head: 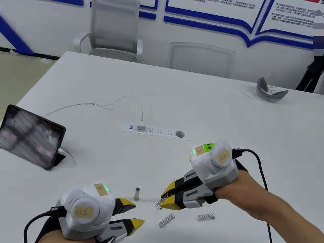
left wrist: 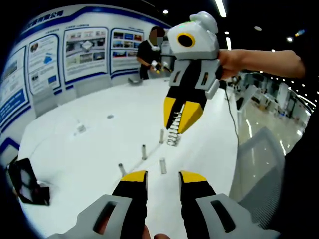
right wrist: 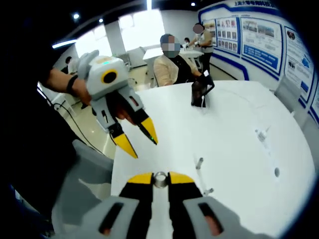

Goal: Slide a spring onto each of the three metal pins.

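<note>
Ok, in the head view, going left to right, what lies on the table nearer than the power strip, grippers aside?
Tablet → metal pin → loose spring → second loose spring.

desk (head: 202, 96): smooth matt white top
pin (head: 136, 194): dull grey metal
spring (left wrist: 173, 134): bright coiled metal wire
right fingers (head: 169, 189): yellow and black plastic, slight sheen
tablet (head: 30, 135): glossy screen
</note>
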Demonstrator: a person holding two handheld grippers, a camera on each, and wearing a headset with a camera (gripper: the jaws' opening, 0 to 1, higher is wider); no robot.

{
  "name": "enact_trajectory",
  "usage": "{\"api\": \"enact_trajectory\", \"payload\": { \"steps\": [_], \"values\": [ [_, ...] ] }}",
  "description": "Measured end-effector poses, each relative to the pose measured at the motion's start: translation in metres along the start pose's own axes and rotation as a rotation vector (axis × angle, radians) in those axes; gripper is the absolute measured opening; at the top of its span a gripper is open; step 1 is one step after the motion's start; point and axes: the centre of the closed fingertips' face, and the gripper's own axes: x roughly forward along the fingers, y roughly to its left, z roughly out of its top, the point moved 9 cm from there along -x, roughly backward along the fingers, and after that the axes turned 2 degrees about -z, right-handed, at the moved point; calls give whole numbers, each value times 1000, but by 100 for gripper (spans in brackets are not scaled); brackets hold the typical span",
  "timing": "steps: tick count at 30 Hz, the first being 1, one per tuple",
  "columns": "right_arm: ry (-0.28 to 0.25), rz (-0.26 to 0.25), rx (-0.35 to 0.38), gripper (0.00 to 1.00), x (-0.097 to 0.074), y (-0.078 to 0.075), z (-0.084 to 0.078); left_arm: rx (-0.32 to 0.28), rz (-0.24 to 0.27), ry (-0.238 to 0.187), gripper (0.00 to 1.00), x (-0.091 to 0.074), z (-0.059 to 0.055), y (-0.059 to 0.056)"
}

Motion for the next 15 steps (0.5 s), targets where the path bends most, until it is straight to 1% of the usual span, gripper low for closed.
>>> {"api": "enact_trajectory", "payload": {
  "steps": [4,6,15],
  "values": [
    [17,-42,-2,12,3,-8,-1,-38,44,-13,28,-10,-5,6],
    [29,-54,-4,12,6,-12,-2,-55,60,-15,29,-15,-9,9],
    [56,-73,1,12,13,-25,-4,-109,123,-18,38,-29,-19,16]
  ]
}}
